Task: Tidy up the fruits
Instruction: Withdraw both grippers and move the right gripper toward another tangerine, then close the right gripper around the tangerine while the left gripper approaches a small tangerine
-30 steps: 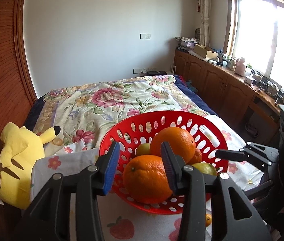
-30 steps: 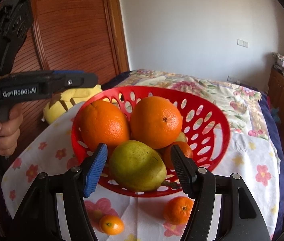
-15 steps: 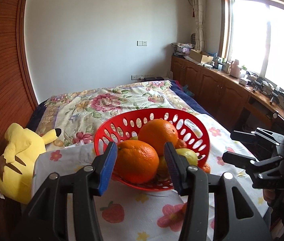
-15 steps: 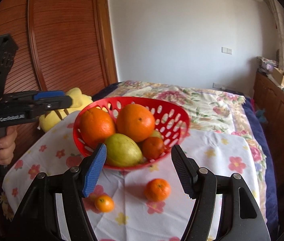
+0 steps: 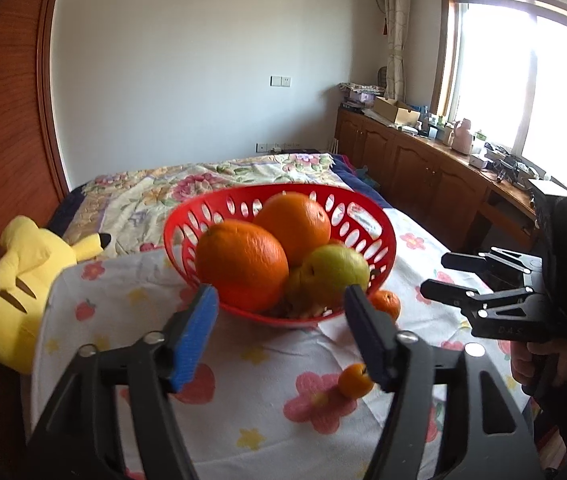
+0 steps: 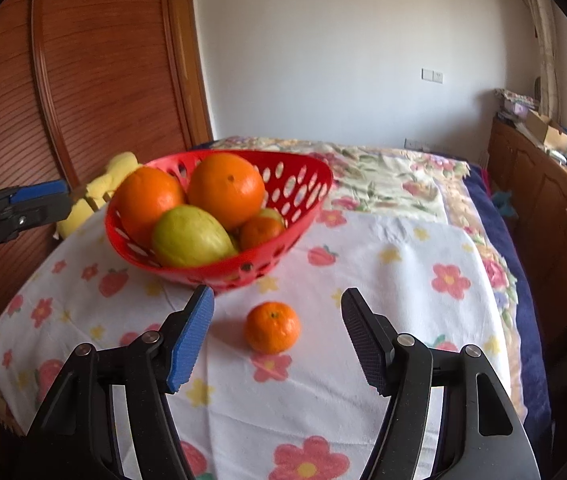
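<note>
Red basket (image 6: 307,184) of oranges and pears sits on the flowered cloth (image 6: 403,280); a mandarin (image 6: 272,327) lies loose just before it. Left tool (image 5: 281,334) has just been opening, nothing between its jaws. Right tool (image 6: 277,338) spread, empty, above the mandarin.

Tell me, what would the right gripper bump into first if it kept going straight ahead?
Probably the small mandarin on the flowered cloth; it lies between the right gripper's open fingers. Depth is uncertain.

Faint raised letters "D.A.S" — on the right tongs (image 5: 437,276) body, no other text legible
</note>
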